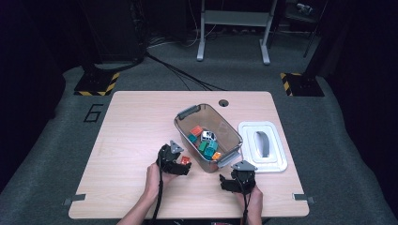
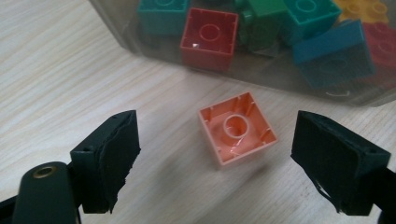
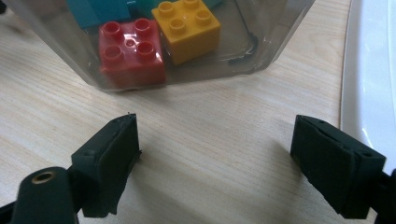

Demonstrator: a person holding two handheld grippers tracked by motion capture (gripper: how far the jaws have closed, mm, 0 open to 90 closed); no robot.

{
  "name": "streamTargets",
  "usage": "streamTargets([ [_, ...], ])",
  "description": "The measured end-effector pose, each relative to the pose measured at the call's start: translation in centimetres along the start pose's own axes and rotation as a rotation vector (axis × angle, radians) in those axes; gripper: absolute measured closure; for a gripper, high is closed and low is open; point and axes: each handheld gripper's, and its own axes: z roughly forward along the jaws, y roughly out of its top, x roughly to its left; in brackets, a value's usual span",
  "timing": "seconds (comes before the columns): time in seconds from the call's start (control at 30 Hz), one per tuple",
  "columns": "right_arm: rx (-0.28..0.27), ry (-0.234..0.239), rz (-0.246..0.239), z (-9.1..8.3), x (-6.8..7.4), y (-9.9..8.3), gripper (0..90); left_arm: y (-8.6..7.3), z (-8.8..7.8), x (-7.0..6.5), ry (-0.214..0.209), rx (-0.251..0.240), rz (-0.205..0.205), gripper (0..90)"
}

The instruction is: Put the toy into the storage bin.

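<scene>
An orange brick [image 2: 237, 133] lies upside down, hollow side up, on the wooden table [image 1: 131, 140], just outside the clear plastic bin [image 1: 186, 114]. My left gripper [image 2: 217, 125] is open and low over the table, one jaw on each side of this brick [image 1: 186, 161], and neither pad touches it. My right gripper [image 3: 217, 135] is also open with bare table between its jaws, and it [image 1: 234, 174] faces the bin's near corner. Several coloured bricks lie in the bin, among them a red one [image 3: 133, 51] and a yellow one [image 3: 189, 28].
The bin's white lid [image 1: 277, 161] lies flat on the table right of the bin, close beside my right gripper; its edge [image 3: 373, 70] appears in the right gripper view. A round cable hole [image 1: 223, 102] sits near the table's far edge. Bare tabletop stretches to the left.
</scene>
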Motion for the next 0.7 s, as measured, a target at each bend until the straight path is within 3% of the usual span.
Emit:
streamTargets([
  [0.33, -0.001, 0.002, -0.002, 0.0, 0.0, 0.0, 14.9, -0.4, 0.9, -0.7, 0.035, -0.020, -0.005, 35.6],
  [0.7, -0.003, -0.004, -0.006, 0.0, 0.0, 0.0, 14.9, -0.7, 1.1, -0.7, 0.020, -0.029, -0.013, 54.5],
])
